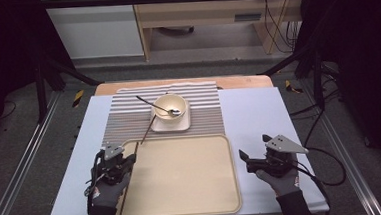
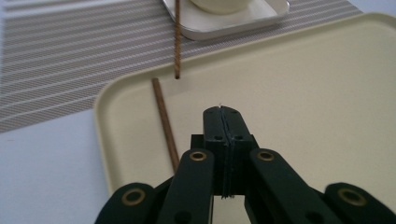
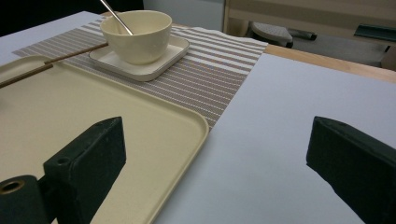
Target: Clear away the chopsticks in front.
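From the high view, the left claw (image 1: 130, 160) hovers over the left edge of a beige tray (image 1: 184, 208), beside a chopstick (image 1: 128, 184) lying on the tray; the right claw (image 1: 245, 160) rests on the table (image 1: 254, 113) right of the tray. In the left gripper view, the left claw's jaws are pressed together, empty, beside the chopstick (image 2: 164, 122). In the right gripper view, the right claw's jaws stand wide apart, empty, and a bowl (image 3: 137, 35) sits on a square plate (image 3: 159, 65).
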`<control>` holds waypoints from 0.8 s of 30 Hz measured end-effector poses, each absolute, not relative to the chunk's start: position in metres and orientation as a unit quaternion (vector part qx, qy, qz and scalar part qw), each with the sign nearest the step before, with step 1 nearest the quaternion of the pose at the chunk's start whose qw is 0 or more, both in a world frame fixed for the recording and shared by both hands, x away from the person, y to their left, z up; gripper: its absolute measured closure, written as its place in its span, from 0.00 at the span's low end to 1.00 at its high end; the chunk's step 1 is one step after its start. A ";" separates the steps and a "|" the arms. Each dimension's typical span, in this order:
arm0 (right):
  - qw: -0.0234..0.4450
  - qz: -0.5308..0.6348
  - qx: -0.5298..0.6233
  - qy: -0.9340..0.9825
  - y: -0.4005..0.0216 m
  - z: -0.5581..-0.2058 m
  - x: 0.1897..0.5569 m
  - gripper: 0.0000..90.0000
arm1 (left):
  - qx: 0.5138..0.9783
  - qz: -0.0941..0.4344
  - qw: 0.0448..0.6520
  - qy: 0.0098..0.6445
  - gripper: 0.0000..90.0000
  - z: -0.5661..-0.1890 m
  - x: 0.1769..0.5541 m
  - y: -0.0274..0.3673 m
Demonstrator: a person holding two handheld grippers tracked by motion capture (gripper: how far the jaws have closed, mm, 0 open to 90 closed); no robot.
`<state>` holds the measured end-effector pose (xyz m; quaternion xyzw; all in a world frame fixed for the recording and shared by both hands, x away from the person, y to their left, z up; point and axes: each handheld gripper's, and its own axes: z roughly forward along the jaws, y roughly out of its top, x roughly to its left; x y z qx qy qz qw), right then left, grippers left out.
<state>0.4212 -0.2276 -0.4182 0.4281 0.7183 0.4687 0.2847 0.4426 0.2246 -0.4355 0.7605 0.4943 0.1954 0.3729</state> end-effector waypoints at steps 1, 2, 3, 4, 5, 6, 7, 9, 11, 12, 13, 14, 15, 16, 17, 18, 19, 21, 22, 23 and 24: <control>0.285 0.469 0.428 0.718 -0.228 -0.418 0.421 0.06 | 0.761 0.195 0.373 0.494 0.99 -0.436 0.443 0.225; 0.285 0.469 0.428 0.718 -0.228 -0.418 0.421 0.06 | 0.768 0.199 0.361 0.490 0.99 -0.437 0.444 0.225; 0.285 0.469 0.428 0.718 -0.228 -0.418 0.421 0.06 | 0.774 0.203 0.352 0.486 0.99 -0.439 0.444 0.225; 0.285 0.467 0.429 0.718 -0.228 -0.419 0.422 0.06 | 0.778 0.202 0.349 0.481 0.99 -0.443 0.444 0.228; 0.285 0.467 0.429 0.718 -0.228 -0.419 0.422 0.06 | 0.778 0.202 0.349 0.481 0.99 -0.443 0.444 0.228; 0.285 0.466 0.428 0.720 -0.227 -0.419 0.422 0.06 | 0.783 0.200 0.344 0.478 0.99 -0.447 0.443 0.231; 0.285 0.466 0.428 0.720 -0.227 -0.419 0.422 0.06 | 0.783 0.200 0.344 0.478 0.99 -0.447 0.443 0.231; 0.285 0.464 0.428 0.721 -0.226 -0.420 0.422 0.06 | 0.787 0.193 0.343 0.475 0.99 -0.452 0.443 0.233; 0.285 0.464 0.428 0.722 -0.226 -0.420 0.423 0.06 | 0.792 0.192 0.336 0.472 0.99 -0.456 0.444 0.234; 0.285 0.463 0.428 0.722 -0.226 -0.420 0.423 0.06 | 0.797 0.191 0.330 0.468 0.99 -0.460 0.446 0.233; 0.285 0.463 0.427 0.722 -0.226 -0.420 0.423 0.06 | 0.803 0.191 0.324 0.462 0.99 -0.462 0.446 0.233; 0.285 0.463 0.427 0.723 -0.226 -0.420 0.423 0.06 | 0.806 0.191 0.321 0.460 0.99 -0.463 0.446 0.232; 0.285 0.463 0.427 0.723 -0.226 -0.420 0.423 0.06 | 0.806 0.191 0.321 0.460 1.00 -0.463 0.446 0.232; 0.286 0.461 0.427 0.723 -0.227 -0.420 0.423 0.06 | 0.808 0.190 0.319 0.457 0.99 -0.464 0.446 0.231; 0.286 0.461 0.427 0.723 -0.227 -0.420 0.423 0.06 | 0.808 0.190 0.319 0.457 1.00 -0.464 0.446 0.231; 0.286 0.461 0.427 0.723 -0.227 -0.420 0.423 0.06 | 0.809 0.191 0.319 0.456 1.00 -0.465 0.446 0.231; 0.286 0.462 0.427 0.723 -0.227 -0.420 0.423 0.06 | 0.809 0.192 0.316 0.456 1.00 -0.466 0.447 0.231; 0.285 0.463 0.427 0.723 -0.227 -0.420 0.422 0.06 | 0.810 0.195 0.308 0.459 1.00 -0.468 0.447 0.231; 0.285 0.462 0.427 0.723 -0.227 -0.420 0.422 0.06 | 0.810 0.197 0.307 0.459 1.00 -0.468 0.447 0.232; 0.285 0.462 0.427 0.723 -0.227 -0.420 0.422 0.06 | 0.810 0.197 0.307 0.459 1.00 -0.468 0.447 0.232; 0.286 0.461 0.427 0.723 -0.227 -0.420 0.423 0.06 | 0.809 0.199 0.305 0.461 1.00 -0.468 0.447 0.234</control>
